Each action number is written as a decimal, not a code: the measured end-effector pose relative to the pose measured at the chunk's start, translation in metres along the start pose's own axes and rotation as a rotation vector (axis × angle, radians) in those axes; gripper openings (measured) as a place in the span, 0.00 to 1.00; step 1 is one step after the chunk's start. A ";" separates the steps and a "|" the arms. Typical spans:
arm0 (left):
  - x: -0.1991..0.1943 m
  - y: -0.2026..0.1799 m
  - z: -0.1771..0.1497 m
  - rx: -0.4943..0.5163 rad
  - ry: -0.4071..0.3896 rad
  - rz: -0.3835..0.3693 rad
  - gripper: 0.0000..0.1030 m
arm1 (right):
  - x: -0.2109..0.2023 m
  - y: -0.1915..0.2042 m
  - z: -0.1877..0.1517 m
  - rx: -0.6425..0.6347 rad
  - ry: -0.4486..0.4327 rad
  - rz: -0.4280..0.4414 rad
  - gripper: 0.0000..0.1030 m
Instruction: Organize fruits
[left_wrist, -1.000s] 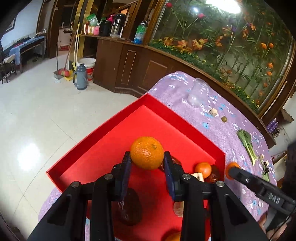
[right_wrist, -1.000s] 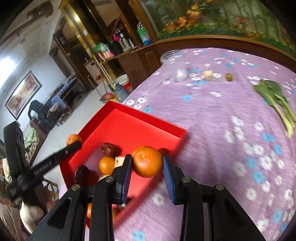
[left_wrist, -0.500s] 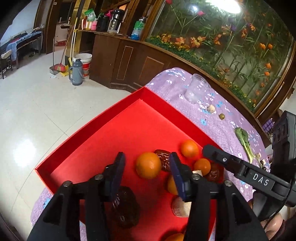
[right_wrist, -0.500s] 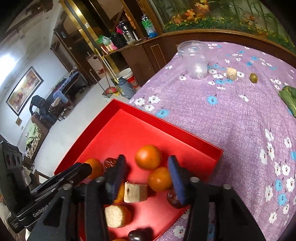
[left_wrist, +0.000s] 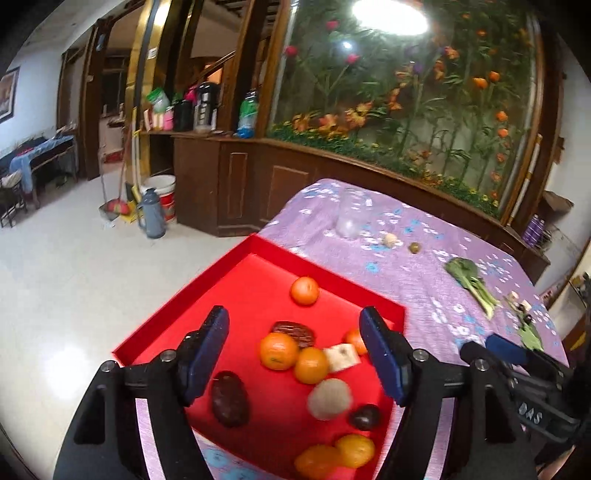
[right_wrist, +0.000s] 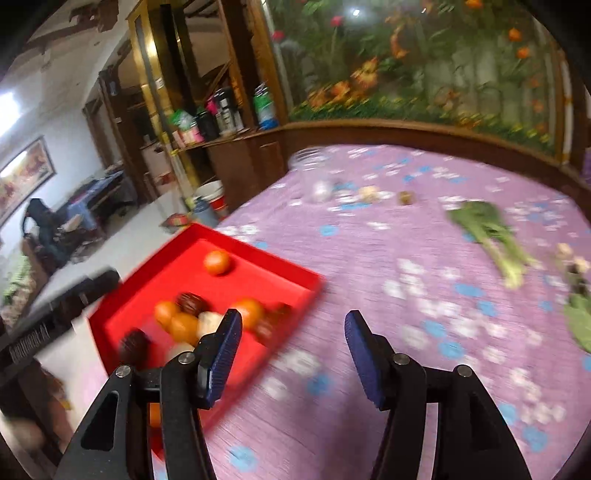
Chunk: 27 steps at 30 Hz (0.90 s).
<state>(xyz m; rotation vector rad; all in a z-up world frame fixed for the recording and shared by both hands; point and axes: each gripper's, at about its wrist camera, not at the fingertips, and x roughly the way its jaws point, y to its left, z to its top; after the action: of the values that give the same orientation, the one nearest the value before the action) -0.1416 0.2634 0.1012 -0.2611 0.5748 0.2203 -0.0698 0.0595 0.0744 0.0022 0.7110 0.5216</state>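
Observation:
A red tray (left_wrist: 229, 269) sits at the near left corner of the purple floral table. It holds several oranges (left_wrist: 279, 350), dark dates (left_wrist: 229, 397), a pale round fruit (left_wrist: 328, 398) and a pale cube (left_wrist: 341, 357). One orange (left_wrist: 304, 290) lies apart toward the far corner. My left gripper (left_wrist: 295, 354) is open and empty above the tray. My right gripper (right_wrist: 291, 350) is open and empty above the cloth, just right of the tray (right_wrist: 266, 258); that view is blurred.
On the cloth beyond the tray stand a clear glass jar (left_wrist: 349, 218), a small pale piece (left_wrist: 389, 240), a small green fruit (left_wrist: 414, 247) and a leafy green (left_wrist: 469, 280). More small items lie at the far right edge (left_wrist: 521, 310). The floor drops off left of the tray.
Both grippers let go of their oranges into the tray, opened wide and pulled back and up. The right gripper has swung right, off the tray and over the cloth.

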 end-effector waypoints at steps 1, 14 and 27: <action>-0.002 -0.005 0.000 0.006 -0.004 -0.006 0.71 | -0.011 -0.009 -0.007 0.012 -0.017 -0.024 0.66; -0.033 -0.075 -0.015 0.080 -0.045 -0.039 0.88 | -0.075 -0.048 -0.029 0.100 -0.086 -0.070 0.72; -0.062 -0.086 -0.031 0.116 -0.164 0.127 0.99 | -0.073 -0.006 -0.056 -0.003 -0.089 -0.030 0.83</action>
<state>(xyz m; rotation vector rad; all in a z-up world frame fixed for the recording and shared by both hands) -0.1842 0.1647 0.1266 -0.0926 0.4396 0.3269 -0.1483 0.0114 0.0764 0.0121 0.6221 0.4911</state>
